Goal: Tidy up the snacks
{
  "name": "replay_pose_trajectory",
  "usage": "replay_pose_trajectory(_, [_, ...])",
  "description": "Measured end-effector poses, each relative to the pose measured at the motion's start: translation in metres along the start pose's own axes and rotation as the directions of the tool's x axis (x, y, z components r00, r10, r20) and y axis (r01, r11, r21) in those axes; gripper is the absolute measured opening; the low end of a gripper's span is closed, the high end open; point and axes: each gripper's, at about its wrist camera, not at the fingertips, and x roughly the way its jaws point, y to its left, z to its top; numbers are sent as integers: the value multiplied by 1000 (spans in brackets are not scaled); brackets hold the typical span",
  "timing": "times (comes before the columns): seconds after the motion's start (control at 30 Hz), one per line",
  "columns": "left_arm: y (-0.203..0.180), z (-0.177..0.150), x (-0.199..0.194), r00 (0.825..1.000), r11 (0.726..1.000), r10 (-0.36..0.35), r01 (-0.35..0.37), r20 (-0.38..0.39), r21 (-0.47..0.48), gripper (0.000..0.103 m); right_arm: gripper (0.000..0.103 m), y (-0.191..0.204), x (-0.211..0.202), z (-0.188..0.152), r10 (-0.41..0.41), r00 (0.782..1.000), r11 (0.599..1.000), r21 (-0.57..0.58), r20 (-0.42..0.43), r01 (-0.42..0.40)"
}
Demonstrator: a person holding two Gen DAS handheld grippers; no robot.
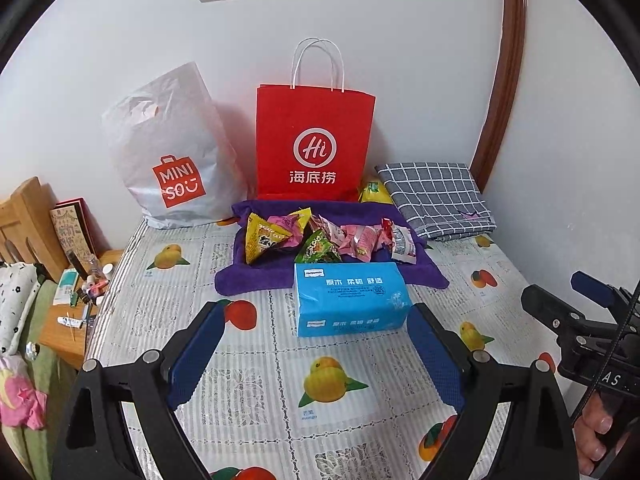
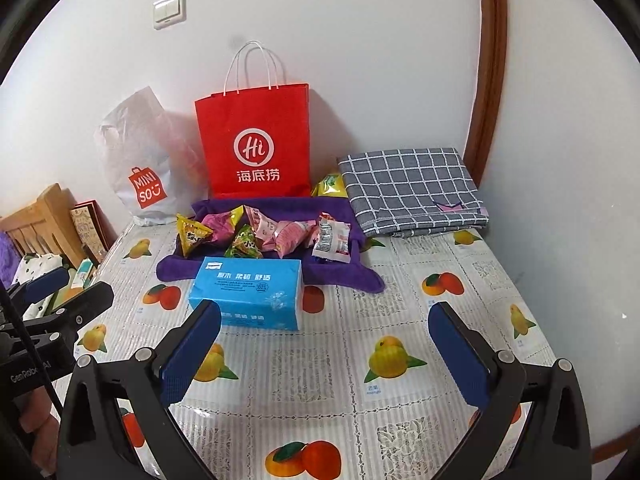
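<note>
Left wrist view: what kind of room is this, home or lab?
Likely a home, probably a bedroom corner. A fruit-print tablecloth covers the table, a wooden bed frame with bedding stands beside it, and a nightstand with toiletries sits between them.

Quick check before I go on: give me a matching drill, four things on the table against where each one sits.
Things:
1. red paper bag
2. blue tissue pack
3. checked cloth
4. snack packets

Places:
A. folded in the far right corner
B. heaped on the purple towel
C. upright against the wall, behind the towel
D. nearest the camera, in front of the towel

Pairs: 1-C, 2-D, 3-A, 4-B
</note>
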Motion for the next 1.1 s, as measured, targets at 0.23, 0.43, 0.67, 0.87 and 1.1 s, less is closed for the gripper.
replay_pose_trajectory(0.23, [1,-1,1,1000,1000,-1,1,-3,0,92,102,2,-2,0,1,1000,1000,0,4,-1])
replay_pose_trajectory(0.43, [2,-1,2,1000,1000,-4,4,-7,1,92,102,2,-2,0,3,1000,1000,-1,4,-3])
replay_pose_trajectory(0.67, [2,-2,3,1000,1000,-9,9,-8,2,92,102,3,-3,1,7,1000,1000,0,5,-7])
replay_pose_trajectory(0.87, [1,-2,3,1000,1000,-7,7,-13,4,92,102,3,-7,2,9,1000,1000,3,16,-9])
replay_pose_trajectory(1.1, [-1,-3,3,1000,1000,-6,6,-17,4,92,102,-1,-10,0,9,1000,1000,9,22,-9])
